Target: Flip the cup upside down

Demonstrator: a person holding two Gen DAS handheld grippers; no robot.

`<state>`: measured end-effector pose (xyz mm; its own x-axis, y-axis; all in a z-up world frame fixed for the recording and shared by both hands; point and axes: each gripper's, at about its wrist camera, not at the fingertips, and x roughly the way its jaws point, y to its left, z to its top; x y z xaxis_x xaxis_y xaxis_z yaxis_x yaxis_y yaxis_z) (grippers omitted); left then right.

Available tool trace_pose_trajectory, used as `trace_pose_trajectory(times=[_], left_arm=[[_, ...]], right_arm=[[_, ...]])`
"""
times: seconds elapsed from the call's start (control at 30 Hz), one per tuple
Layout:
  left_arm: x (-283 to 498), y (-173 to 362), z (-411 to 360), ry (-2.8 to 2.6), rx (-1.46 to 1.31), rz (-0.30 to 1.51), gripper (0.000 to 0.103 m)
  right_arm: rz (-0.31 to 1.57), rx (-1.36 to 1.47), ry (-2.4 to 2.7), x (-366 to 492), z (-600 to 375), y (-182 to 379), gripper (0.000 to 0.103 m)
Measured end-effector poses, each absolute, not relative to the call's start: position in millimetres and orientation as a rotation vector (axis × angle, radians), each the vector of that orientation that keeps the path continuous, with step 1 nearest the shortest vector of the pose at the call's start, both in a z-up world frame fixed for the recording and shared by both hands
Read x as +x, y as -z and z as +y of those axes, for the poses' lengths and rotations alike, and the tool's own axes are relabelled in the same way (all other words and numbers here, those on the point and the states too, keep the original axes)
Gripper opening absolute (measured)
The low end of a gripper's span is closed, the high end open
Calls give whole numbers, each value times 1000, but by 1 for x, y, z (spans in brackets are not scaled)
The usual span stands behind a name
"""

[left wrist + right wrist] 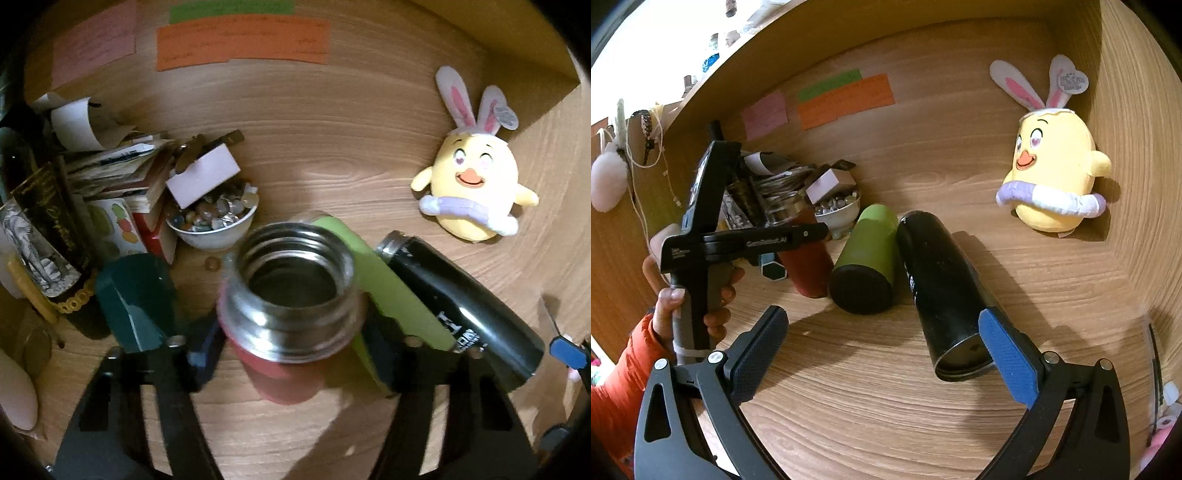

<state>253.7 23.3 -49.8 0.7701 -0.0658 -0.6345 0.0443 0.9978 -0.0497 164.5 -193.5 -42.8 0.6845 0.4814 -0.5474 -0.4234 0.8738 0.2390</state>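
Observation:
My left gripper (291, 343) is shut on a red cup (291, 295) with a steel threaded mouth. It holds the cup upright above the wooden shelf, mouth toward the camera. In the right wrist view the red cup (809, 262) sits in the left gripper (801, 236), tilted a little, beside a lying green cup (866, 254). My right gripper (886, 354) is open and empty, low over the shelf. Its right pad (1008, 362) is close to the base of a lying black bottle (942, 288).
The green cup (384, 277) and black bottle (461, 306) lie right of the red cup. A bowl of stones (212, 221), books and papers (122, 177), and a dark teal object (136, 299) crowd the left. A yellow plush chick (476, 188) sits in the right corner.

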Motion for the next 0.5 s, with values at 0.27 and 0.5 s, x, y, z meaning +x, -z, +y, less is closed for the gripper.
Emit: trace_pose_trajectory(times=[0.27,0.5], left_arm=[[241,46,25,101,-53,702,61],[190,35,4,210,8,711,61]], right_arm=[[650,85,-518,157,-188,43,103],[660,60,-543,142,-178,44,103]])
